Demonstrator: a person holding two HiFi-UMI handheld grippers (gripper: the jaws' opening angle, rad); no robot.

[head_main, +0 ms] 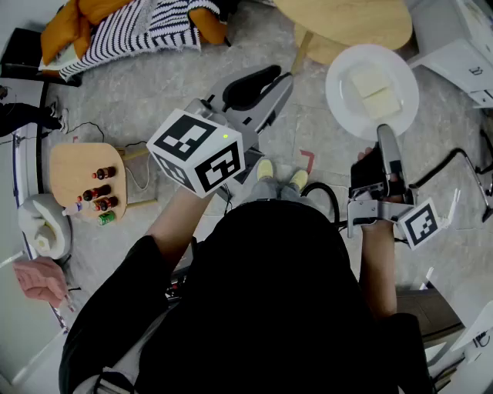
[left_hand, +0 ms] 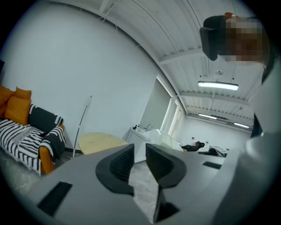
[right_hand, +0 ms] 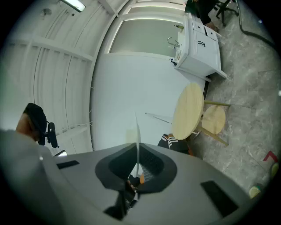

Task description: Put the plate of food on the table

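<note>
Underneath all: grey mottled floor [head_main: 154, 85], stone-look and hard. At the top edge, round table [head_main: 347, 23] of pale smooth wood on slim legs, not yet under the load.

Just short of it, mostly over the floor: plate [head_main: 339, 96], white, round, glazed and shallow-rimmed. Held level, probably so that nothing slides off.

Pinched at its near rim by right gripper [head_main: 383, 135], jaws clamped tight on the thin edge, which shows as a pale sliver between ribbed black pads. A one-sided hold, likely chosen to leave the far rim free for landing on the tabletop.

Left gripper [head_main: 266, 88] raised alongside, well apart from the plate, jaws a narrow slit with nothing in them. Seemingly parked out of the way.

Smallest: food [head_main: 373, 91], two flat, pale, squarish slices, soft-looking, overlapping mid-plate.
</note>
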